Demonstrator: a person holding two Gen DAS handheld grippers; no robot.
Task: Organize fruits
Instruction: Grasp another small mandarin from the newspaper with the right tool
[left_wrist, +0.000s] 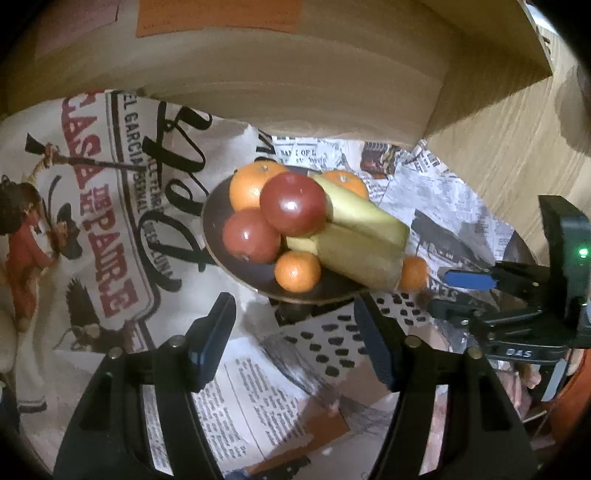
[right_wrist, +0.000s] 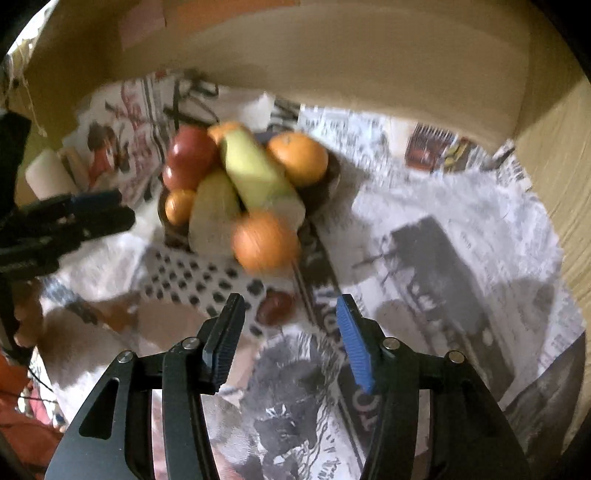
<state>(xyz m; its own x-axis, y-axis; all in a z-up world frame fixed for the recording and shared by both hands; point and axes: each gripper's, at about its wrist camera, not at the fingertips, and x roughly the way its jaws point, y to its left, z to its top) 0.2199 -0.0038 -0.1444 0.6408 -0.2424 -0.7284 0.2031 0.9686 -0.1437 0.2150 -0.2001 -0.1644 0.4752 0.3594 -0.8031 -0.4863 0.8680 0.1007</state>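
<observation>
From the left wrist, the left hand-held gripper (left_wrist: 295, 339) gapes empty just short of the plate (left_wrist: 212, 221), piled with apples (left_wrist: 291, 205), oranges (left_wrist: 297, 271) and bananas (left_wrist: 354, 243). From the right wrist, the right hand-held gripper (right_wrist: 288, 336) is parted and empty; an orange (right_wrist: 266, 240) blurs at the plate's near edge. Round, smooth, rolls easily: best pinched across its middle.

Newspaper-covered surface (left_wrist: 461, 206), wooden panel wall (left_wrist: 295, 92), wood-grain floor (left_wrist: 498, 147)
</observation>
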